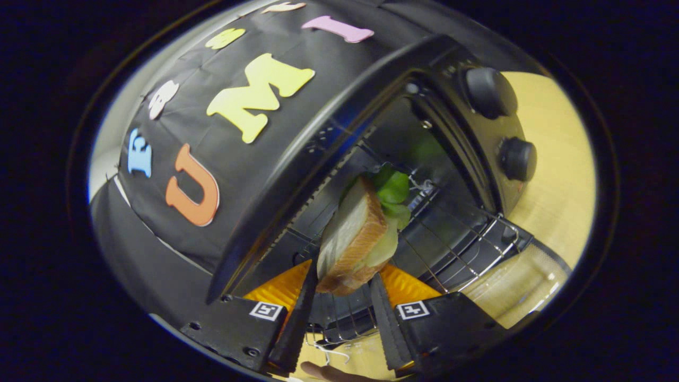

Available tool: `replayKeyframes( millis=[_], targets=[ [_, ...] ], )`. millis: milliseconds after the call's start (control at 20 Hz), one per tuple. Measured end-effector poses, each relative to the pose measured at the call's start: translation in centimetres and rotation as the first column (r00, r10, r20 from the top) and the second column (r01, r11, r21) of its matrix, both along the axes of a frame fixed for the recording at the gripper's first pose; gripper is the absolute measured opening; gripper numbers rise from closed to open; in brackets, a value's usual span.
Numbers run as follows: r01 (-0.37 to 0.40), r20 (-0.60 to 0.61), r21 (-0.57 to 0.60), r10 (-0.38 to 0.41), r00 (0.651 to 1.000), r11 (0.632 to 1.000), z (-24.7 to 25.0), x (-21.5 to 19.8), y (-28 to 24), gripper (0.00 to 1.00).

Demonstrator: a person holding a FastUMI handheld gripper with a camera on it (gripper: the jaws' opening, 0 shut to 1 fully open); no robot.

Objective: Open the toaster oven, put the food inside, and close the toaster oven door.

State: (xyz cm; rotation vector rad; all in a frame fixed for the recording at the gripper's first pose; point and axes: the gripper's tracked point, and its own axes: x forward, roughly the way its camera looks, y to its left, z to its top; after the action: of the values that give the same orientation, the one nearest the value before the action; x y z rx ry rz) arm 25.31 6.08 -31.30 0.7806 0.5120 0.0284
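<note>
While the tongs [339,313] pinch the sandwich [353,239] by its near end, one finger on each side of the bread, the step in hand looks to be setting the food on the rack [451,239] inside the open oven [371,106]. The sandwich hangs over the rack's front part, tilted with the view, its lettuce [393,187] pointing into the cavity. To do this well, I would carry it deeper along the wires so it lies wholly inside, lower it until the bread's flat side rests on the rack, and only then spread the fingers, drawing straight back so the pads do not drag the slices apart. The grip is only on the crust end, so a slow, level move seems wise; the lettuce may slip out.

The glass door [525,281] lies folded down at the oven's front, over the worktop [557,159], and the rack juts out past the opening above it. It may have to slide in before the door can shut. Two knobs [490,93] stand on the oven's control panel beside the opening, clear of the path. A fingertip [331,374] shows just below the tongs. The oven's top edge runs close to the sandwich's left side, so the tongs need to stay low enough to clear it.
</note>
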Motion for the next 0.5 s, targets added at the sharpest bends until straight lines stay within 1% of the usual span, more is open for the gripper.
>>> replayKeyframes(
  millis=[100, 200, 250, 350, 500],
  targets=[
    [-0.026, 0.007, -0.117, 0.027, 1.000, 0.993, -0.1, -0.1, 0.1, 0.67],
    [-0.058, 0.003, -0.207, 0.060, 0.998, 0.977, -0.4, -0.2, 0.4, 0.77],
    [-0.083, -0.006, -0.260, 0.085, 0.996, 0.962, -0.6, -0.3, 0.5, 0.81],
    [-0.133, -0.019, -0.347, 0.135, 0.991, 0.929, -1.0, -0.3, 0.8, 0.83],
    [-0.168, -0.034, -0.380, 0.168, 0.985, 0.910, -1.0, -0.9, 1.4, 0.90]
  ],
)
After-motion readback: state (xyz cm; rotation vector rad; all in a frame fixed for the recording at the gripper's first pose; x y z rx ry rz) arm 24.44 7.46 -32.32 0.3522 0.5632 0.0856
